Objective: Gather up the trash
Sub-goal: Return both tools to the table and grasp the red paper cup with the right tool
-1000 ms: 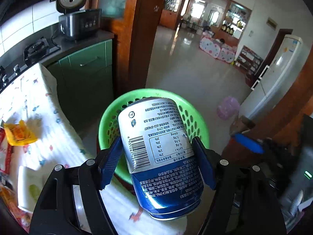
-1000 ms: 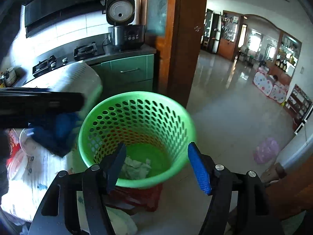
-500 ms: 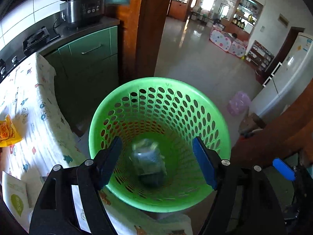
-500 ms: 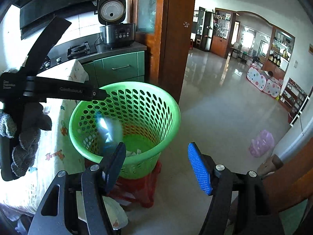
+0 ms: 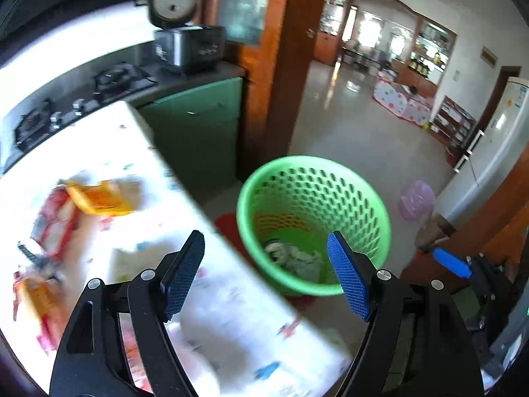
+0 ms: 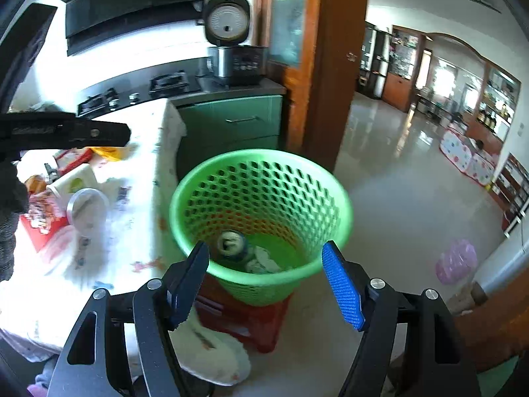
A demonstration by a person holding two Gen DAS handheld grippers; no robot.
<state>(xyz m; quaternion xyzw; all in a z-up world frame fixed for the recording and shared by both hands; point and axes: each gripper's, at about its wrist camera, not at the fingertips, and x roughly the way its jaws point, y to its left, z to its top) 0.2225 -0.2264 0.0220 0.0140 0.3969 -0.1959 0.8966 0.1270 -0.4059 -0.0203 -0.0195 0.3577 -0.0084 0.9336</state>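
Lying in green basket (image 6: 261, 198), can (image 6: 229, 243), label unreadable, both grippers' fingers spread.

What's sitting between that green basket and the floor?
A red stool: the green basket stands on it, seen best in the right wrist view.

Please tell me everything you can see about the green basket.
The green basket is a round plastic bin, its wall pierced with rows of holes, wider at the rim. It stands upright on a red stool beside the cloth-covered table. Inside lie a can and crumpled white paper. Neither gripper touches it.
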